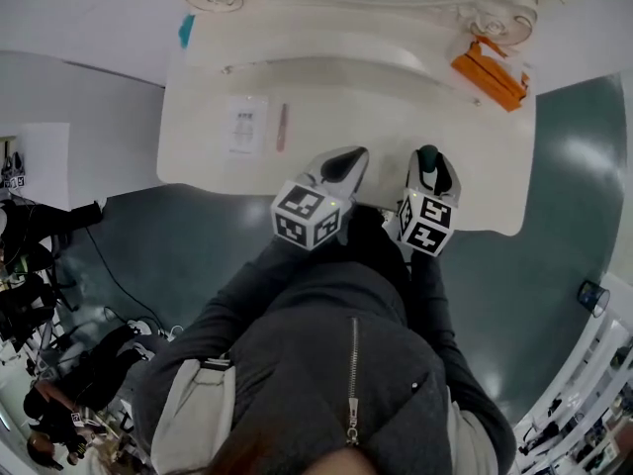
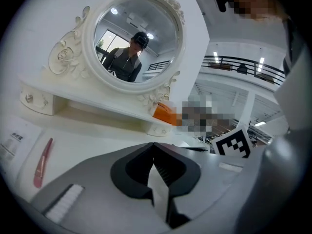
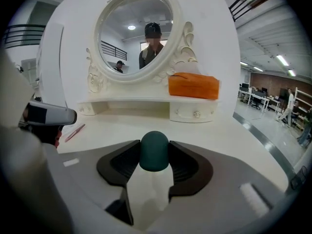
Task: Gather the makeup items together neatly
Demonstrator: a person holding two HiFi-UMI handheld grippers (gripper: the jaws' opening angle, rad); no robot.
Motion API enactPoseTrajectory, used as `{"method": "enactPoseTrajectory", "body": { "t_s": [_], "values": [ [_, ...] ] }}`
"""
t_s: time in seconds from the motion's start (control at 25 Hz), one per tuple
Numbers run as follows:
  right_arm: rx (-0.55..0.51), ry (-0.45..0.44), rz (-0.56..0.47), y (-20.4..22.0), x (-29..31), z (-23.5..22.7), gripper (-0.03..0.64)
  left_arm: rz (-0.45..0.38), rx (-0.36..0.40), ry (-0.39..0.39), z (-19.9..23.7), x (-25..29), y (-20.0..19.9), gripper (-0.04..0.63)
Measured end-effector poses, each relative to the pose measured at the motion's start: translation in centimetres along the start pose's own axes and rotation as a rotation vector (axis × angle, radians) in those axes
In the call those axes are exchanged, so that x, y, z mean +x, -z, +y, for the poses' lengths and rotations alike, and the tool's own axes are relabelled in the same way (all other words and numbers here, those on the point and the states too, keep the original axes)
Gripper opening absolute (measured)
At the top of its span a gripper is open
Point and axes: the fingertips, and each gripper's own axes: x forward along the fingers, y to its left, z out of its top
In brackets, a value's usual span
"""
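Note:
My right gripper (image 3: 154, 147) is shut on a small makeup item with a rounded dark green cap (image 3: 154, 155), which stands up between the pads. In the head view that gripper (image 1: 429, 158) hovers over the front right of the white vanity table (image 1: 495, 196). The left gripper (image 2: 154, 147) is shut with nothing between its pads, and it hangs just left of the right one (image 1: 348, 158). A slim pink stick-like item (image 1: 282, 127) lies on the table's left part beside a white printed card (image 1: 245, 127). An orange box (image 1: 490, 72) sits on the raised shelf at the back right.
An ornate round mirror (image 3: 139, 33) rises behind the shelf, which has small drawers (image 3: 195, 113) under it. A teal object (image 1: 186, 30) sits by the table's back left corner. The table's front edge is close to my body, with grey floor on both sides.

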Motion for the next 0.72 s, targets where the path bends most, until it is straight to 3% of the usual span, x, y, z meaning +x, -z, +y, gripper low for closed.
{"method": "enactPoseTrajectory", "body": {
  "t_s": [0.72],
  "values": [
    [-0.071,-0.135,0.022,-1.9,4.8,13.5,0.19,-0.056,-0.055,-0.151,11.0,-8.4,-1.9,0.009]
  ]
}}
